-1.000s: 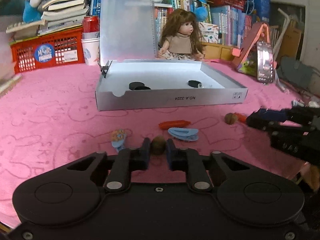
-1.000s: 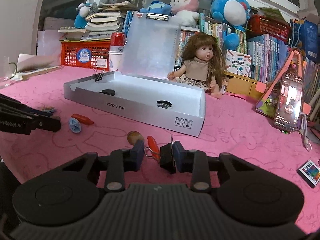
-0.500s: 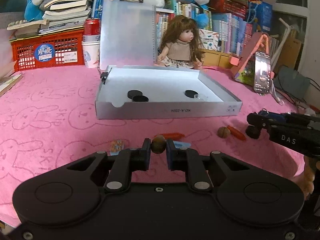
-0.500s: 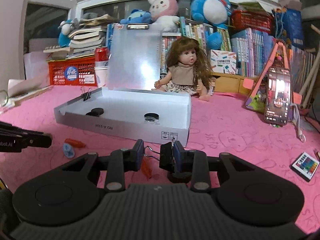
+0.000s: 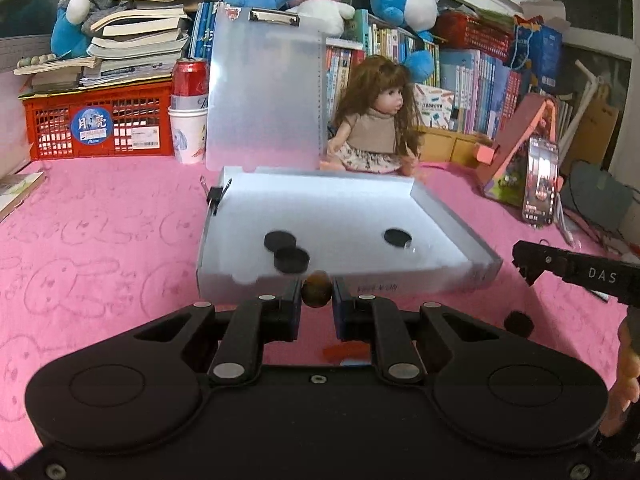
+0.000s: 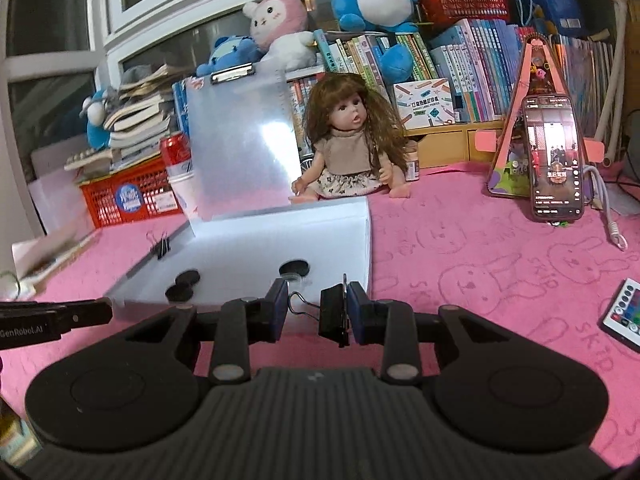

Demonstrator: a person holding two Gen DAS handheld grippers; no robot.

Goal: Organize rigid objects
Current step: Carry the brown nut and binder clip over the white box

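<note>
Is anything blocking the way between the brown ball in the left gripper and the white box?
Nothing visible: the brown ball, held in the left gripper, sits just short of the white box, whose low front wall is the only thing ahead.

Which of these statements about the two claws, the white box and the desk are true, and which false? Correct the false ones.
1. The left claw grips a small brown ball. True.
2. The right claw is empty. False: it pinches a black binder clip.
3. Three black discs lie inside the white box. True.
4. The doll lies inside the box. False: it sits behind the box.
5. The phone lies flat on the cloth. False: it stands upright against a pink stand.
</note>
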